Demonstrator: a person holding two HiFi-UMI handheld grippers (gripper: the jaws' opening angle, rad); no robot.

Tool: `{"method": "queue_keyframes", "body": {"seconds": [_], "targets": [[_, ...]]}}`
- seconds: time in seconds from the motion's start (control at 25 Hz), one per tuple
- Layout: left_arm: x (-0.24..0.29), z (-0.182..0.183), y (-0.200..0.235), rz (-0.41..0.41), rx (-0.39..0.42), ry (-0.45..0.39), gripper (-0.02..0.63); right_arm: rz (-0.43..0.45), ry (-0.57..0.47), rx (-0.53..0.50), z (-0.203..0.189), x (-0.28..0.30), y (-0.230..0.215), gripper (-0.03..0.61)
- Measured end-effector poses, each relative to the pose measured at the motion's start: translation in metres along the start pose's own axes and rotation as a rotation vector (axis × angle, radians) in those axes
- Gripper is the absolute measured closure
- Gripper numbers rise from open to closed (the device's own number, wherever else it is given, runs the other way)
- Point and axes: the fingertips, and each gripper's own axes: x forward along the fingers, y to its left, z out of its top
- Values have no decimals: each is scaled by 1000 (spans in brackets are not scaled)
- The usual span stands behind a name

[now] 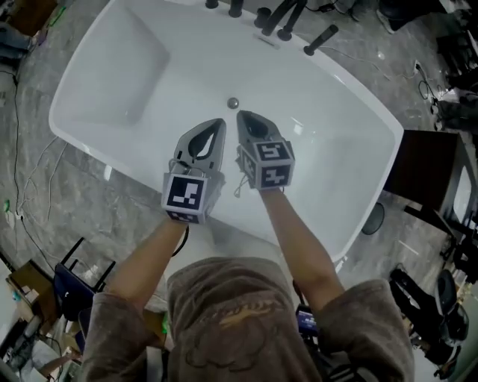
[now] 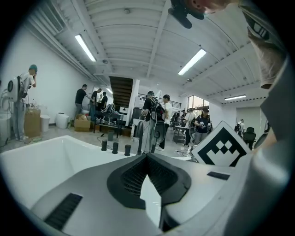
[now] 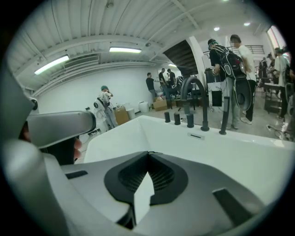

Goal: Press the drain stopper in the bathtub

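Observation:
A small round metal drain stopper [image 1: 233,103] sits on the floor of the white bathtub [image 1: 112,67], near its middle. Both grippers hover side by side above the tub, tips pointing toward the stopper. My left gripper [image 1: 218,122] is shut with nothing in it, its tip just left of and short of the stopper. My right gripper [image 1: 243,116] is shut too, its tip a little nearer, right below the stopper. In both gripper views the jaws meet at their tips [image 2: 146,155] [image 3: 148,153]; the stopper is hidden there.
Black faucet handles and a spout [image 1: 284,21] stand on the tub's far rim [image 3: 203,110]. A dark cabinet [image 1: 429,175] is at the right; cables and gear lie on the grey floor. Several people stand in the room beyond [image 2: 154,120].

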Motion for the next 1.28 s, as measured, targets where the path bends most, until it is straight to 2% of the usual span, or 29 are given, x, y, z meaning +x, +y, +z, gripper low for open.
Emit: {"method": "queue_keyframes", "body": {"seconds": [0.16, 0.52, 0.84, 1.08, 1.28], "targets": [[-26, 35, -22, -2, -2, 9, 609, 50, -53, -29, 31, -49, 24, 575], [-89, 78, -66, -29, -18, 5, 609, 155, -193, -86, 79, -154, 69, 574], [-113, 117, -100, -114, 48, -35, 609, 245, -305, -163, 98, -229, 90, 574], [-127, 125, -130, -179, 75, -36, 609, 335, -344, -169, 97, -271, 98, 574], [-139, 135, -146, -216, 114, -52, 609, 424, -415, -174, 100, -304, 102, 574]]}}
